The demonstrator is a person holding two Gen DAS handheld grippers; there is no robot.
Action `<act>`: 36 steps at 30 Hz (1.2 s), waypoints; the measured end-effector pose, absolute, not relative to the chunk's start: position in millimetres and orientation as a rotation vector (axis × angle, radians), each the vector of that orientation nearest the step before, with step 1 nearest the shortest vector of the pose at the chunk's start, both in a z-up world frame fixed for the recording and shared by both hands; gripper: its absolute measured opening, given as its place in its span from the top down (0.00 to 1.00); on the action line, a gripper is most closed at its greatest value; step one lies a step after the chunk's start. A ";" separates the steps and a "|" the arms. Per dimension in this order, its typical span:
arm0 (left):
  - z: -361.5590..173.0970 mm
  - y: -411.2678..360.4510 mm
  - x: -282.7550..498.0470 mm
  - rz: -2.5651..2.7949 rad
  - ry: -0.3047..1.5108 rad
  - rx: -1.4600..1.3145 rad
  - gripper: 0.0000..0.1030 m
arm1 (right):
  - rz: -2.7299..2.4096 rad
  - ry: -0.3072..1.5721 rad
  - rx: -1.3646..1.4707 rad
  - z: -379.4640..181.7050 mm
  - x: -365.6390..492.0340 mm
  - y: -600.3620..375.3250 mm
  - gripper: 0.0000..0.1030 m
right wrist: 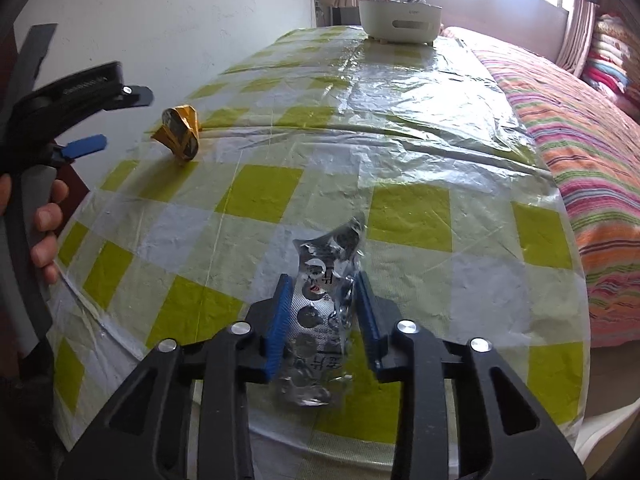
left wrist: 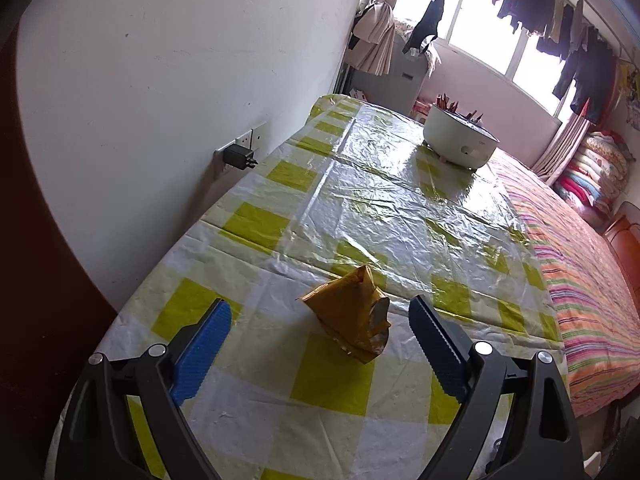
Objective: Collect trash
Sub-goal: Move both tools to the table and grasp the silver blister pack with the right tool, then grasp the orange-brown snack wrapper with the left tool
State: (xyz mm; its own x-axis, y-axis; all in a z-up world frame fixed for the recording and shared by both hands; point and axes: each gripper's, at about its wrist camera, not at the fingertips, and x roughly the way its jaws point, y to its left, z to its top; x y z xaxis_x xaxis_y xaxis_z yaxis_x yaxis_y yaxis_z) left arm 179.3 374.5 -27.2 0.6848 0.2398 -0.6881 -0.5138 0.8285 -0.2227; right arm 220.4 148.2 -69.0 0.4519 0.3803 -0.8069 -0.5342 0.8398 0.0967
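Observation:
A crumpled yellow wrapper (left wrist: 352, 312) lies on the checked tablecloth (left wrist: 280, 208), between the blue pads of my open left gripper (left wrist: 320, 306). It also shows in the right wrist view (right wrist: 180, 134), with the left gripper (right wrist: 116, 120) just left of it. My right gripper (right wrist: 322, 280) is shut on a crumpled silver blister pack (right wrist: 320, 312) and holds it over the table's near edge.
A white bin (left wrist: 460, 136) with scraps in it stands at the far end of the table; it also shows in the right wrist view (right wrist: 400, 24). A wall with a plugged-in charger (left wrist: 240, 156) runs along the left. A striped bed (left wrist: 580, 272) lies to the right.

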 end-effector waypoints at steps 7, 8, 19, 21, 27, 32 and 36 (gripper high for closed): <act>-31.9 374.8 187.5 0.433 0.716 -0.424 0.15 | 0.644 0.887 -0.015 -47.4 220.3 128.7 0.70; -33.1 376.2 188.9 0.433 0.720 -0.427 0.15 | 0.653 0.884 0.016 -45.0 220.5 125.1 0.70; -47.5 376.6 210.7 0.431 0.776 -0.432 0.15 | 0.721 0.858 0.161 -36.8 212.2 108.2 0.70; -50.7 376.4 216.9 0.427 0.788 -0.437 0.15 | 0.727 0.852 0.169 -35.1 209.8 106.9 0.70; -58.9 368.9 231.6 0.435 0.787 -0.366 0.15 | 0.736 0.845 0.205 -34.6 210.3 89.1 0.70; -70.8 366.2 242.3 0.392 0.843 -0.348 0.53 | 0.727 0.829 0.235 -30.1 212.2 73.8 0.70; -71.1 368.1 238.0 0.368 0.835 -0.392 0.64 | 0.712 0.801 0.256 -20.8 210.4 61.5 0.70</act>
State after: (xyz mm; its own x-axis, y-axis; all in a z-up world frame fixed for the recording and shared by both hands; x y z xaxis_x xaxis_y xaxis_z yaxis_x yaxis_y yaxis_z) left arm 238.0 368.1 -71.1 0.6172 0.1596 -0.7705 -0.4611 0.8668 -0.1898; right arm 210.4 61.5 -20.8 0.4818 0.6687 -0.5663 -0.4836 0.7419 0.4646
